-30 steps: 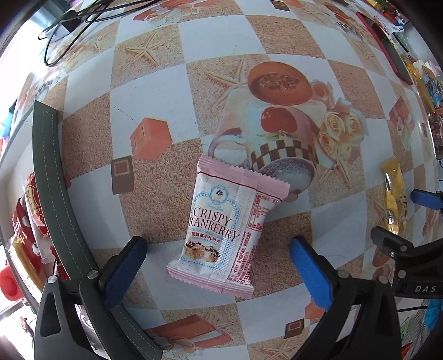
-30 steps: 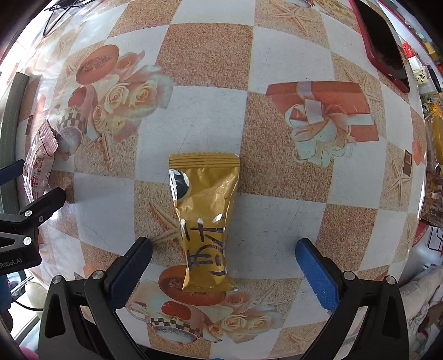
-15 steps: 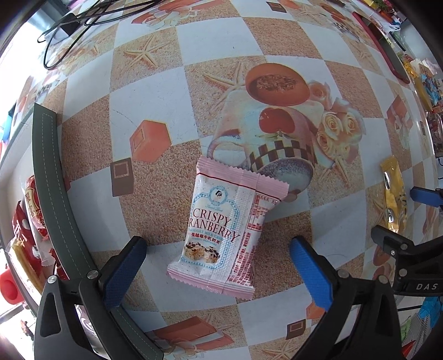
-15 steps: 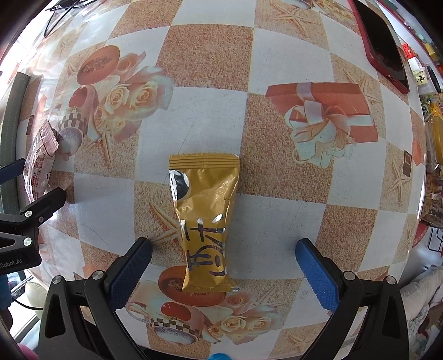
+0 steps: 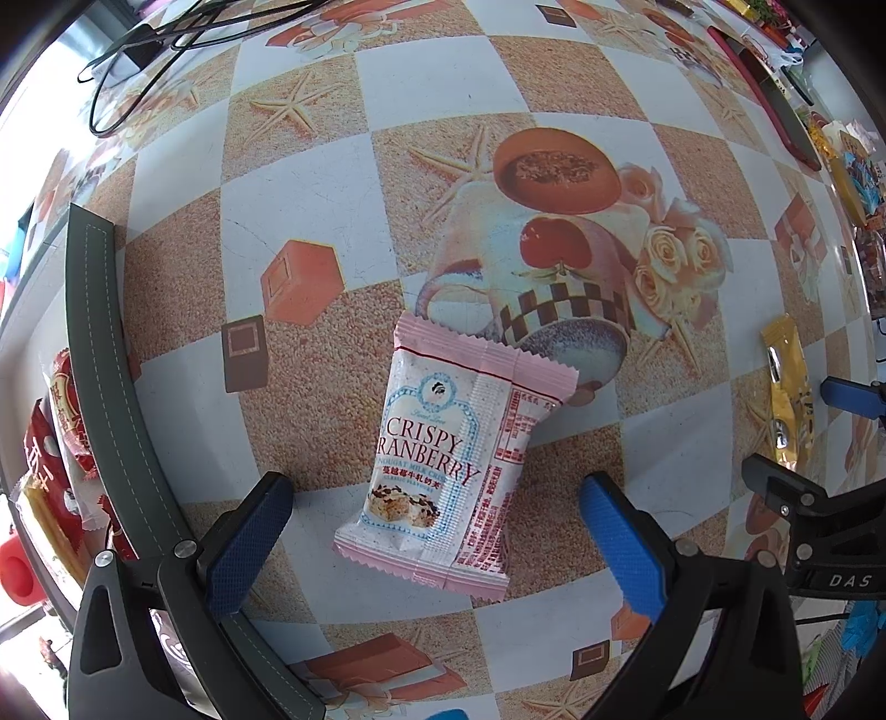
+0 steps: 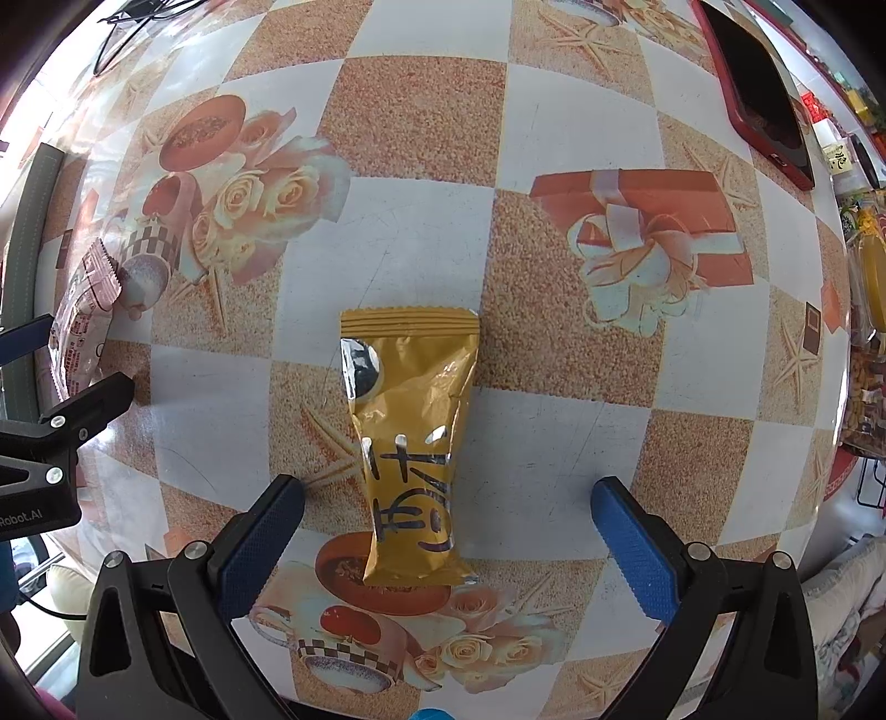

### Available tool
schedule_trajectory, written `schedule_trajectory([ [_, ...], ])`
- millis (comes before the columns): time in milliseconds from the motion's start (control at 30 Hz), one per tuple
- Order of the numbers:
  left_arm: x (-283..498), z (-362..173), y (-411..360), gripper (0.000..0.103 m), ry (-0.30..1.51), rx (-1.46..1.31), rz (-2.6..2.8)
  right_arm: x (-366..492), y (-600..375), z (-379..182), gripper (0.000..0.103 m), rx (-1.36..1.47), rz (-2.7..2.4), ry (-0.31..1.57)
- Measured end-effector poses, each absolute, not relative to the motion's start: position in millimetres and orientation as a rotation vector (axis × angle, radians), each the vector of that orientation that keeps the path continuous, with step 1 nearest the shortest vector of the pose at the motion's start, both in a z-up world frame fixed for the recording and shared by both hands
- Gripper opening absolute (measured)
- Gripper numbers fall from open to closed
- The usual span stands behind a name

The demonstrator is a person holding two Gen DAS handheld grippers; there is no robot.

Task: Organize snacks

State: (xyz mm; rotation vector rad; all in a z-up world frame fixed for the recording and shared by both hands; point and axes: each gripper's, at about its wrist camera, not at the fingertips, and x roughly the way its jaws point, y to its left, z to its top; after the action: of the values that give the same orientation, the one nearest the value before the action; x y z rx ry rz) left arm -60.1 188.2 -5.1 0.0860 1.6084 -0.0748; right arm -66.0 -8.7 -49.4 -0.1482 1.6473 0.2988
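Note:
A pink and white cranberry nougat packet lies flat on the patterned tablecloth. My left gripper is open just above it, its blue pads on either side of the packet's lower end. A gold snack packet lies flat in the right wrist view. My right gripper is open with its pads either side of the packet's lower end. The gold packet also shows at the right edge of the left wrist view. The pink packet shows at the left edge of the right wrist view.
A dark green box rim runs along the left, with red snack packets inside it. A red phone lies at the far right. More snacks sit at the right edge. Black cables lie at the far left.

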Motion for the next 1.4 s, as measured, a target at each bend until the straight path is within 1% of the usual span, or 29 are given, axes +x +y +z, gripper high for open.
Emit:
schedule_trajectory([
  [1133,-60.5,-4.9,186.4,0.103,1.615,0.096,-0.077,-67.3,-9.5,-48.6,0.103,-0.144,0.306,1.627],
  [1300,-60.3,-5.6,173.7,0.103,1.641,0.143,-0.112,-62.3,-7.0,-50.8,0.103,-0.155,0.309,1.671],
  [1400,-62.6,-4.0,169.1,0.100,1.641,0.154,-0.121,-56.1,-5.2,-51.0,0.103,-0.160,0.308,1.698],
])
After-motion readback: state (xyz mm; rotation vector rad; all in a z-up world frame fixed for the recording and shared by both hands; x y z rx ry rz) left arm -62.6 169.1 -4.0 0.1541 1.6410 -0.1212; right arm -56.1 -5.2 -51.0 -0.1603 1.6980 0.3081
